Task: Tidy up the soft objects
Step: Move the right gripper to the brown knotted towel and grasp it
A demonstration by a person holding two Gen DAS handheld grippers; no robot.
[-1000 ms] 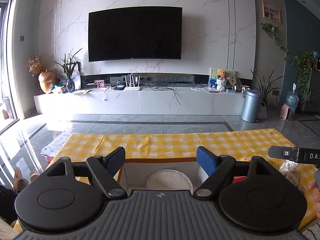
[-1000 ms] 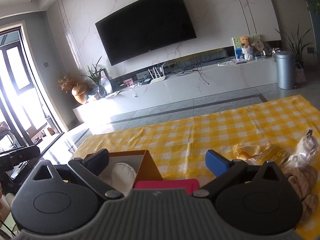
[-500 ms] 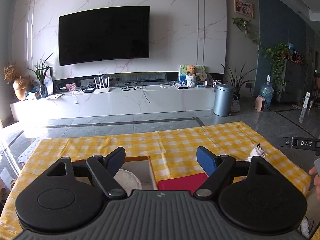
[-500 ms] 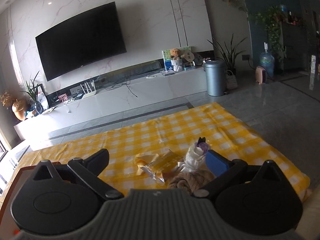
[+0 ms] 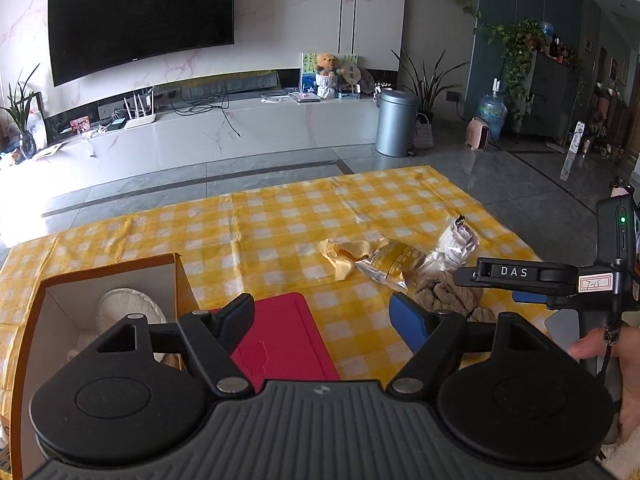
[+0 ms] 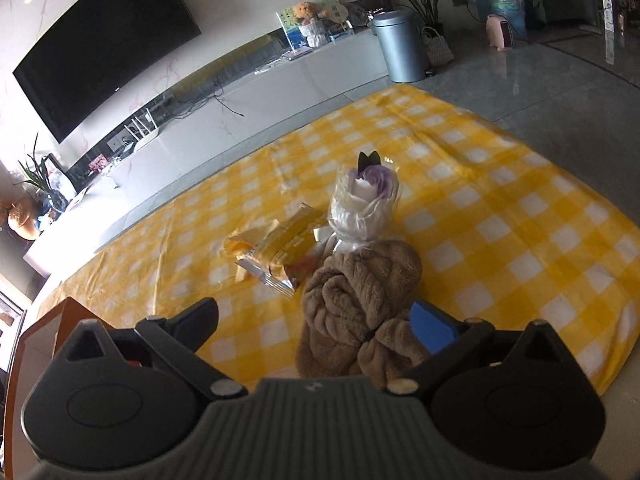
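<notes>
A brown plush cloth (image 6: 360,292) lies bunched on the yellow checked tablecloth (image 6: 500,200), also in the left wrist view (image 5: 448,296). Behind it lie a clear bag with white and purple stuff (image 6: 366,204) and a yellow snack packet (image 6: 280,248). My right gripper (image 6: 316,320) is open, its jaws either side of the plush cloth's near end. My left gripper (image 5: 324,316) is open and empty above a red pad (image 5: 280,340). An orange cardboard box (image 5: 100,272) at the left holds a white round soft item (image 5: 128,308).
The tablecloth's right edge drops to a grey tiled floor (image 6: 560,80). A white TV bench (image 5: 200,136), a grey bin (image 5: 396,124) and plants stand beyond. The right gripper's body (image 5: 560,276) shows in the left wrist view.
Both grippers have swung right and tilted down. The right one has come in over the plush cloth. The left one has left the box and now hangs over the red pad.
</notes>
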